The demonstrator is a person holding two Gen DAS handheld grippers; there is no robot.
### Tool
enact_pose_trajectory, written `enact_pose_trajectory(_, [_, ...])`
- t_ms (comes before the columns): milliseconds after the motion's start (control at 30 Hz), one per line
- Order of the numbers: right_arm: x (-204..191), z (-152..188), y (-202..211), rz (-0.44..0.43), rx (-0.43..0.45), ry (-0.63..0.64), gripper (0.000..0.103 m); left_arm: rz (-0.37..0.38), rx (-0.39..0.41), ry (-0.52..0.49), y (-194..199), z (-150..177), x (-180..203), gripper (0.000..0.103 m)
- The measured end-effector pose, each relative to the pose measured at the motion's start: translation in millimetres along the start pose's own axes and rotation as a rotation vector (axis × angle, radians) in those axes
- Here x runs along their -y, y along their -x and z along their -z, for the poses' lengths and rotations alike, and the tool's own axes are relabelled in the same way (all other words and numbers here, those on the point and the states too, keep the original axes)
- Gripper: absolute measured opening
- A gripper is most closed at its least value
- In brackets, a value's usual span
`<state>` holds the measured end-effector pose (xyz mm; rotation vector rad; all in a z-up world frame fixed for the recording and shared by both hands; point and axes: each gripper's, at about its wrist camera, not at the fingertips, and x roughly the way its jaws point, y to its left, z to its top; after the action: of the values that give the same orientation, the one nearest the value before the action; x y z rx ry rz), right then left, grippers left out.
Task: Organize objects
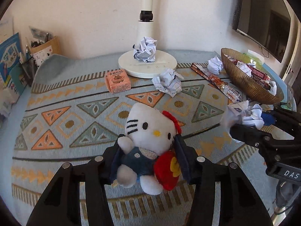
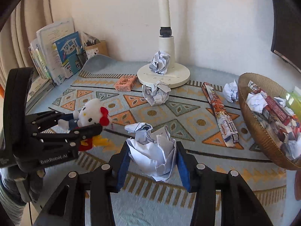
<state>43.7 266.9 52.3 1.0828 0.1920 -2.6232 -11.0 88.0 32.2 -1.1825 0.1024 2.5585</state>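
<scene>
— Plush cat (image 1: 148, 143) sits nearest, pinched at the body by the left hand-held gripper (image 1: 150, 162); the right hand-held gripper (image 2: 152, 162) pinches a paper ball (image 2: 152, 156). Both seem lifted just off the desk (image 2: 207, 197).

— So how far along is the tidying?

— Partway, I'd say. The bowl (image 2: 263, 135) at the right edge already holds wrappers and at least one crumpled sheet, though I can't count what's inside.

— And what's still loose?

— Going back from the grippers: one long snack wrapper (image 2: 220, 116) flat on the cloth, one ball (image 2: 155, 94) in front of the lamp base (image 2: 178, 79), one small ball (image 2: 231, 92) touching the bowl's rim, one pink box (image 2: 125, 82), and one ball (image 2: 159, 62) resting on the lamp base itself.

— Four balls, then, counting the held one?

— Outside the bowl, yes. One plush, one box, one loose wrapper. Books (image 2: 56, 56) and a pen holder (image 2: 95, 48) stand at the far left, seemingly in place.
</scene>
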Motion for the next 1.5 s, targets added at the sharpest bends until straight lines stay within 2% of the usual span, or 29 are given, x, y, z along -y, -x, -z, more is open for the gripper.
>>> enact_pose_trajectory(100, [0, 24, 6, 0.003, -0.029, 0.030, 0.045, -0.038, -0.035, 0.115, 15, 25, -13, 0.049])
enact_pose_trajectory(233, [4, 40, -6, 0.013, -0.070, 0.038, 0.047, -0.041, 0.001, 0.195, 20, 49, -23, 0.049])
enact_pose_trajectory(267, [6, 39, -7, 0.000, -0.078, 0.028, 0.049, -0.074, 0.016, 0.190, 21, 51, -22, 0.049])
enact_pose_trajectory(300, [8, 38, -9, -0.025, -0.084, 0.020, 0.055, -0.093, 0.035, 0.185, 24, 52, -21, 0.049])
enact_pose_trajectory(333, [10, 38, -11, -0.058, -0.099, 0.011, 0.066, -0.098, 0.052, 0.173, 25, 51, -18, 0.049])
enact_pose_trajectory(367, [12, 38, -13, -0.071, -0.110, -0.002, 0.070, -0.112, 0.062, 0.155, 25, 51, -14, 0.050])
enact_pose_trajectory(467, [17, 39, -10, -0.068, -0.087, -0.033, 0.071, -0.143, 0.019, 0.103, 18, 51, -4, 0.051])
enact_pose_trajectory(533, [19, 39, -5, -0.055, -0.064, -0.053, 0.071, -0.144, 0.021, 0.106, 19, 51, -5, 0.052])
enact_pose_trajectory(667, [24, 38, -8, -0.061, -0.076, -0.076, 0.071, -0.131, 0.020, 0.122, 19, 52, -7, 0.052])
enact_pose_trajectory(700, [23, 38, -8, -0.066, -0.077, -0.074, 0.070, -0.131, 0.020, 0.119, 19, 52, -7, 0.052])
enact_pose_trajectory(733, [22, 39, -8, -0.081, -0.072, -0.066, 0.057, -0.131, 0.019, 0.119, 19, 52, -6, 0.052])
enact_pose_trajectory(833, [16, 40, -7, -0.090, -0.064, -0.039, 0.045, -0.126, 0.018, 0.123, 18, 52, -7, 0.052])
enact_pose_trajectory(1133, [16, 41, 0, -0.093, -0.021, -0.034, 0.043, -0.132, 0.015, 0.116, 18, 52, -7, 0.052])
enact_pose_trajectory(1233, [23, 42, 7, -0.125, -0.014, -0.100, 0.043, -0.152, 0.022, 0.103, 19, 48, -1, 0.051])
enact_pose_trajectory(1267, [28, 43, 10, -0.188, -0.023, -0.145, 0.043, -0.146, 0.017, 0.115, 20, 44, 1, 0.049])
enact_pose_trajectory(1300, [35, 44, 15, -0.243, -0.024, -0.185, 0.042, -0.105, 0.016, 0.140, 21, 38, 4, 0.048])
enact_pose_trajectory(1333, [43, 42, 23, -0.246, -0.010, -0.214, 0.042, -0.068, 0.032, 0.151, 25, 30, 11, 0.048])
enact_pose_trajectory(1500, [111, 11, 96, -0.065, 0.187, -0.302, 0.043, 0.089, 0.107, 0.033, 35, -37, 77, 0.048])
